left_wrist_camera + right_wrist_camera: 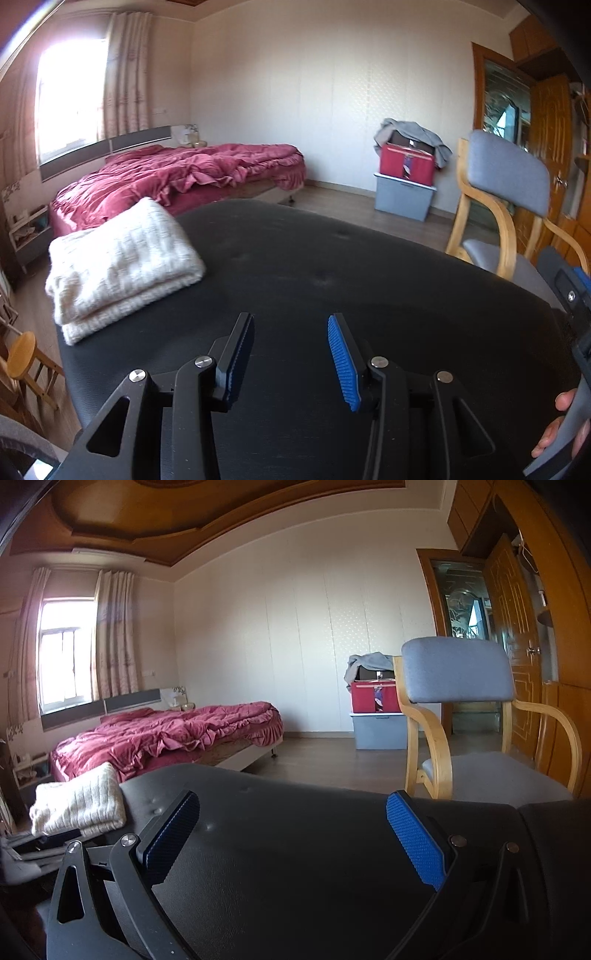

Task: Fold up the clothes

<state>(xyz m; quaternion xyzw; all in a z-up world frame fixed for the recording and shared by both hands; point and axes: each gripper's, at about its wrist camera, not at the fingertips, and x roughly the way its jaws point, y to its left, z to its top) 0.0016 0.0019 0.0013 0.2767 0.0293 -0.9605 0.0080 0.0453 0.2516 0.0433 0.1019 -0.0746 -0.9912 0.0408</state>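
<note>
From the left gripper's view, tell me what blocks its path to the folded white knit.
Nothing visible does. The left gripper is open and empty; only bare black tabletop lies between it and the folded white knit.

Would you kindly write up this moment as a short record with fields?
work surface: black padded table
clothing: white knitted sweater, folded, lying at the table's far left corner
left gripper: open, nothing between its jaws, over bare table
right gripper: wide open, nothing between its jaws
beside table: wooden armchair with grey cushions, on the right
background: bed with red cover; red box on a grey bin
</note>
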